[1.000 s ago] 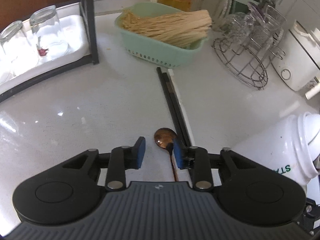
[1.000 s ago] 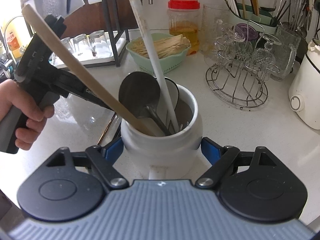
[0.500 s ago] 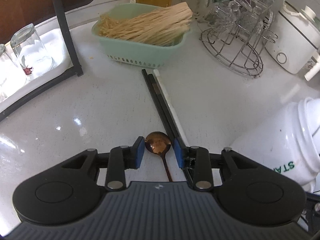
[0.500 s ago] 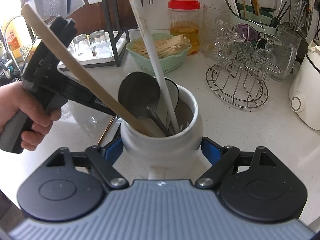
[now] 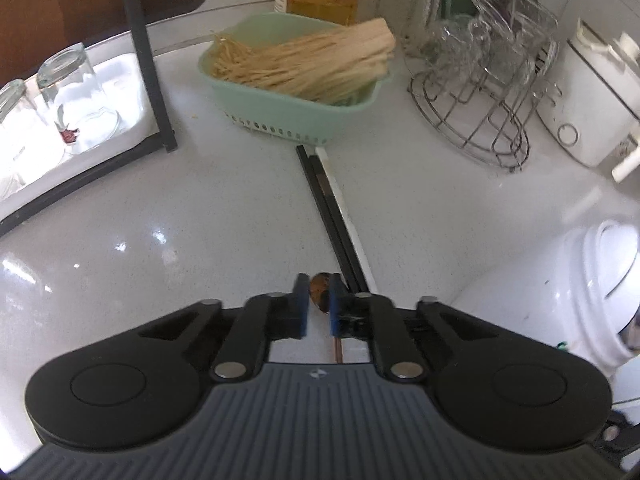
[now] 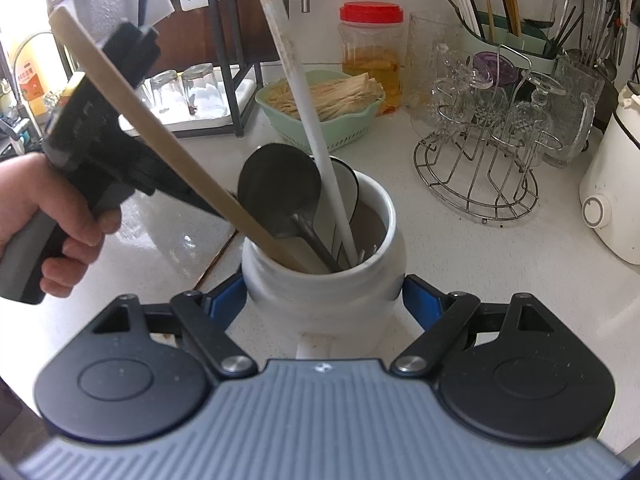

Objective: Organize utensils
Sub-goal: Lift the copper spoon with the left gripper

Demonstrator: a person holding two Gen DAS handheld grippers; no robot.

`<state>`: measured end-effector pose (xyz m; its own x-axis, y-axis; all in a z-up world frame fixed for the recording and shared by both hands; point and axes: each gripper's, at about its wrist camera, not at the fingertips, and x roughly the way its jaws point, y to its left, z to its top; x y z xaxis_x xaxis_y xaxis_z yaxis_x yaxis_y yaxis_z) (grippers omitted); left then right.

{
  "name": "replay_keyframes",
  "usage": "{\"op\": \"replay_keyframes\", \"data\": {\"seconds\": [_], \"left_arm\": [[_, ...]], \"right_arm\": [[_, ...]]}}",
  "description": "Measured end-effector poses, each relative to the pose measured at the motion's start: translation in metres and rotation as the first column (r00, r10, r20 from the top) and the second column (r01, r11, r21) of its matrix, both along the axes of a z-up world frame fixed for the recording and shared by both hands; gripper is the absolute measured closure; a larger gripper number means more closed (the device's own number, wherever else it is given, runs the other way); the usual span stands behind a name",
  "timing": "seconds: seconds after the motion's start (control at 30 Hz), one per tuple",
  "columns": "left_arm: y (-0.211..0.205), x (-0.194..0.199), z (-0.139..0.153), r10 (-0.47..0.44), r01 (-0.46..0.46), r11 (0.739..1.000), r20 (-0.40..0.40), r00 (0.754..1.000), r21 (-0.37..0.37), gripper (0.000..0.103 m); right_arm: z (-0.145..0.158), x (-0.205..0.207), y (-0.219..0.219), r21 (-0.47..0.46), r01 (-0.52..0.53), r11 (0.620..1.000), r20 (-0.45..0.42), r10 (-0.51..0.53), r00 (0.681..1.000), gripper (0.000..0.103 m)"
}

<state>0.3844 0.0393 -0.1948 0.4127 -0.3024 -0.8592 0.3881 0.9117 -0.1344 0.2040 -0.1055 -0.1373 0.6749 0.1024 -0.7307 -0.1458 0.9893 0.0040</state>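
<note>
My left gripper (image 5: 319,306) is shut on the bowl of a small copper spoon (image 5: 320,294) on the white counter; its handle (image 5: 338,351) runs back under the gripper. Black chopsticks (image 5: 328,208) and a white chopstick (image 5: 340,200) lie just right of it. My right gripper (image 6: 324,300) is shut on a white ceramic utensil jar (image 6: 324,300), which holds a wooden spatula (image 6: 160,132), a dark ladle (image 6: 280,188) and a white stick (image 6: 304,100). The jar also shows at the right of the left wrist view (image 5: 560,280). The left gripper's body (image 6: 92,148) shows left of the jar.
A green basket of dry noodles (image 5: 296,72) stands behind the chopsticks. A wire glass rack (image 5: 480,92) and a white appliance (image 5: 592,92) are at the right. A black shelf frame (image 5: 148,60) with upturned glasses (image 5: 76,92) stands at the left. A red-lidded jar (image 6: 370,52) is at the back.
My left gripper has moved forward over the copper spoon and closed its jaws on the spoon's bowl. My right gripper has stayed shut on the jar.
</note>
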Motion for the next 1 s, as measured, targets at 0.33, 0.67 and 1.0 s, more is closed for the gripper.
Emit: {"op": "replay_keyframes", "data": {"seconds": [0.33,0.67,1.0], "left_arm": [[0.016,-0.018,-0.001,0.046,-0.047,0.998,-0.027,0.999,-0.047,0.098],[0.015,-0.040,-0.003,0.049,-0.051,0.998,-0.044,0.998,-0.043,0.084],[-0.002,-0.028,-0.005,0.042,-0.041,0.999,-0.026,0.999,0.014,0.084]], "right_arm": [[0.001,0.000,-0.002,0.002,-0.024,1.000,0.004,0.024,1.000,0.016],[0.001,0.000,-0.003,0.004,-0.035,0.999,0.008,0.035,0.999,0.016],[0.001,-0.003,-0.003,0.004,-0.029,1.000,0.007,0.029,1.000,0.018]]}}
